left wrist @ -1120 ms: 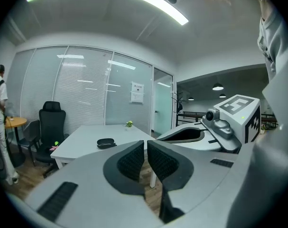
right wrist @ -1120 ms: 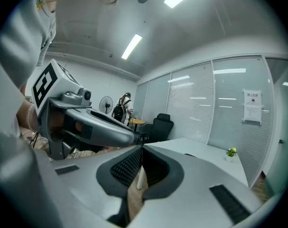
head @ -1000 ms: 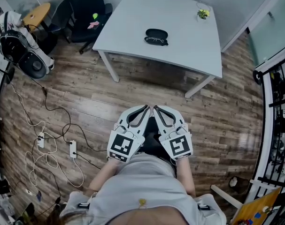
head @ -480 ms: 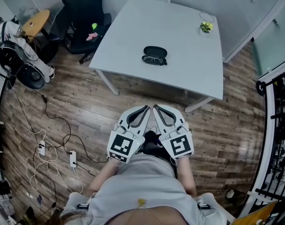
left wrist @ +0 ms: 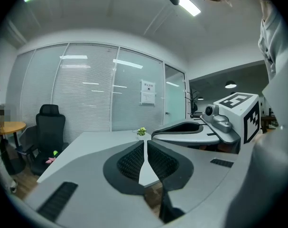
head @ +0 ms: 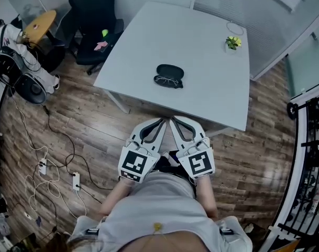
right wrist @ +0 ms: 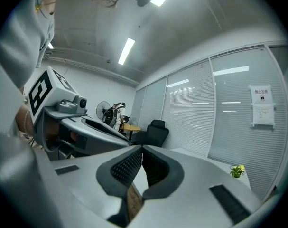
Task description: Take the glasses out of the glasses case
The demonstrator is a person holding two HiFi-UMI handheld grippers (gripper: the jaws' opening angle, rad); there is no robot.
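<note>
A black glasses case (head: 171,70) lies near the middle of the white table (head: 148,46), with a pair of glasses (head: 166,81) on the tabletop just in front of it. Both grippers are held close to my body, well short of the table's near edge. My left gripper (head: 163,122) (left wrist: 145,144) is shut with nothing in it. My right gripper (head: 173,121) (right wrist: 141,151) is shut too, tips almost touching the left one's. The case and glasses do not show in either gripper view.
A small potted plant (head: 232,42) (left wrist: 142,131) (right wrist: 237,170) stands at the table's far right corner. A black office chair (head: 96,20) sits left of the table. Cables and power strips (head: 75,180) lie on the wood floor at left. A glass partition with blinds runs behind the table.
The table, case and glasses have come nearer and lower in the head view as I step toward them. Both grippers stay shut in front of my body.
</note>
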